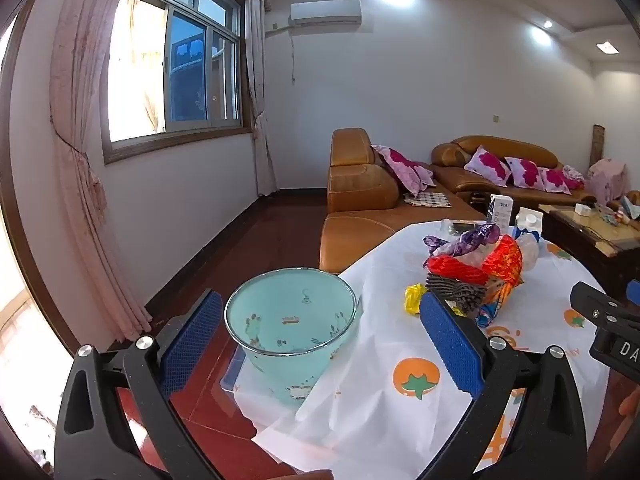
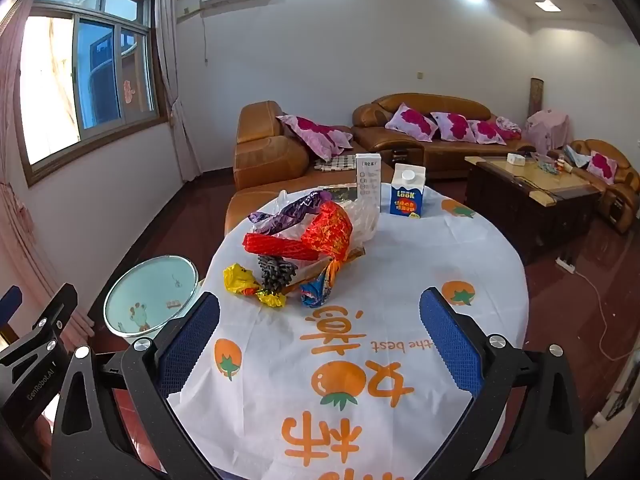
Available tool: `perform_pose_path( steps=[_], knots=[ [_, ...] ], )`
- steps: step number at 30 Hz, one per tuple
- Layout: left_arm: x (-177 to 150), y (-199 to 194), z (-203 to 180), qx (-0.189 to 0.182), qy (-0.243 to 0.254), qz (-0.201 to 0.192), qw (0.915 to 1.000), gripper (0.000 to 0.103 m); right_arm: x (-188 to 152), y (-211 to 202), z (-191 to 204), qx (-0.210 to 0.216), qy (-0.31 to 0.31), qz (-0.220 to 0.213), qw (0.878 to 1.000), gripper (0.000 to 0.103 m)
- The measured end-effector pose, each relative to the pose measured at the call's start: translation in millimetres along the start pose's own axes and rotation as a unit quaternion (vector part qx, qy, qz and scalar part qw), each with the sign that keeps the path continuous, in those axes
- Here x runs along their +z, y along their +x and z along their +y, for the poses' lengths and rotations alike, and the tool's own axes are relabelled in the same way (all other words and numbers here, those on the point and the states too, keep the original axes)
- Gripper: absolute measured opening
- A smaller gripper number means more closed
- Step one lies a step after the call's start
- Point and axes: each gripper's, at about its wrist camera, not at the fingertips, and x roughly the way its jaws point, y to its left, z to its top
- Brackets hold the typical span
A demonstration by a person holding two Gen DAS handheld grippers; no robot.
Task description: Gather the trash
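A pile of crumpled wrappers (image 2: 304, 240), red, purple, yellow and blue, lies mid-table on the white cloth with orange prints (image 2: 408, 272). My right gripper (image 2: 320, 298) hovers open just short of the pile, nothing between its blue pads (image 2: 452, 340). A teal bin (image 1: 290, 332) with a metal rim stands beside the table's left edge, below the tabletop. My left gripper (image 1: 320, 300) is open around the bin's near side without touching it. The pile (image 1: 472, 264) sits to the right of that gripper, with a yellow wrapper (image 1: 414, 298) nearest to it. The bin (image 2: 152, 296) looks empty.
A blue-and-white milk carton (image 2: 407, 196) and a tall white box (image 2: 368, 180) stand at the table's far edge. Brown sofas (image 2: 272, 152) and a dark coffee table (image 2: 532, 188) lie beyond. A white cable (image 2: 596, 292) runs along the red floor on the right.
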Motion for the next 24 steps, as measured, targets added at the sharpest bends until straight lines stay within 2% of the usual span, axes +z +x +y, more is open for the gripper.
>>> perform_pose_path(
  steps=[3, 7, 12, 24],
  knots=[
    [0.1, -0.8, -1.6, 0.003, -0.003, 0.001, 1.0000, 0.097, 0.2, -0.5, -0.2, 0.001, 0.002, 0.000, 1.000, 0.099],
    [0.4, 3.2, 2.8, -0.013, -0.007, 0.006, 0.9999, 0.097, 0.8, -1.0, 0.1, 0.001, 0.001, -0.001, 1.000, 0.099],
    [-7.5, 5.8, -2.4, -0.010, -0.005, 0.013, 0.9998, 0.097, 1.2, -1.7, 0.4, 0.000, 0.001, -0.002, 1.000, 0.099],
    [-4.3, 5.7, 0.5, -0.008, -0.007, 0.021, 0.9997, 0.097, 0.8, -0.2, 3.1, -0.001, 0.002, -0.002, 1.000, 0.099]
  ],
)
